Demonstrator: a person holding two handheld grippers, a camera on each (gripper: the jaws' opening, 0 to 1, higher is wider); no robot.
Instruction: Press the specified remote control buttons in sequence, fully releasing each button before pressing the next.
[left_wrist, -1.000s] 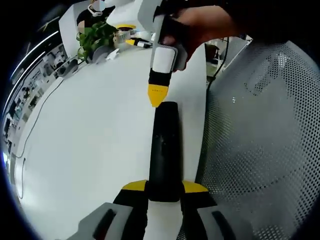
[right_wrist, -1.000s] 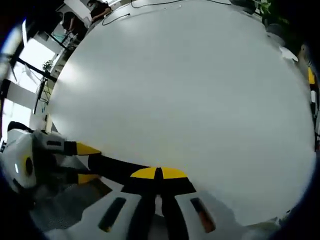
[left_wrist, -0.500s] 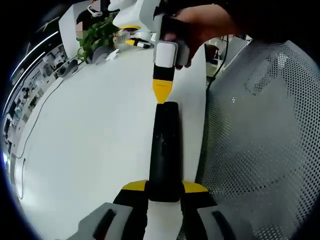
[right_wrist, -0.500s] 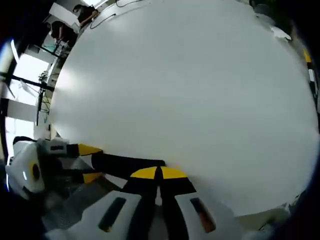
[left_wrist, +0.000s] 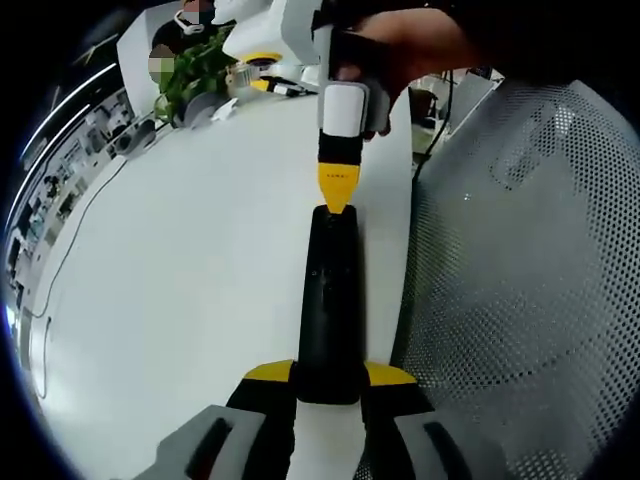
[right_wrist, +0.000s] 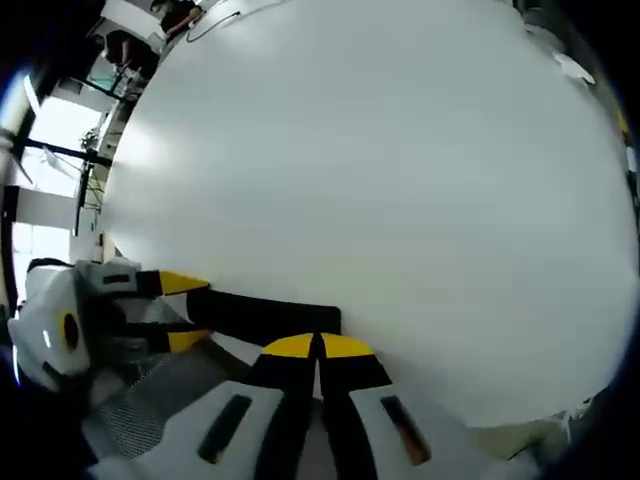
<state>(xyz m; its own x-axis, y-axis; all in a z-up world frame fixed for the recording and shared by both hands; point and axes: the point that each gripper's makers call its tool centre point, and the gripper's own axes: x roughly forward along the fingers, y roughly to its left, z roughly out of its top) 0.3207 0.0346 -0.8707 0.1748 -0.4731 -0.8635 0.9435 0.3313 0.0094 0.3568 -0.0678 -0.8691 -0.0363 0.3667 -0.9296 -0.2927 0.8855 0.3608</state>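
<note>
- The left hand-held gripper (left_wrist: 328, 385) is clamped on the near end of the black remote control (left_wrist: 330, 300), which lies lengthwise over the white desk (left_wrist: 180, 260).
- The right hand-held gripper (left_wrist: 337, 200), its 2 yellow tips pressed together, touches the remote's far end from above; a hand (left_wrist: 400, 45) holds it.
- In the right gripper view, the remote (right_wrist: 270, 312) sits just beyond the closed tips (right_wrist: 317, 347).
- A potted plant (left_wrist: 195, 70) stands far back on the desk.

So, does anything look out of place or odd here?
Nothing stands out. The left hand-held gripper holds the black remote by its near end, over the white table. The right hand-held gripper, jaws together, has its tip at the remote's far end.
</note>
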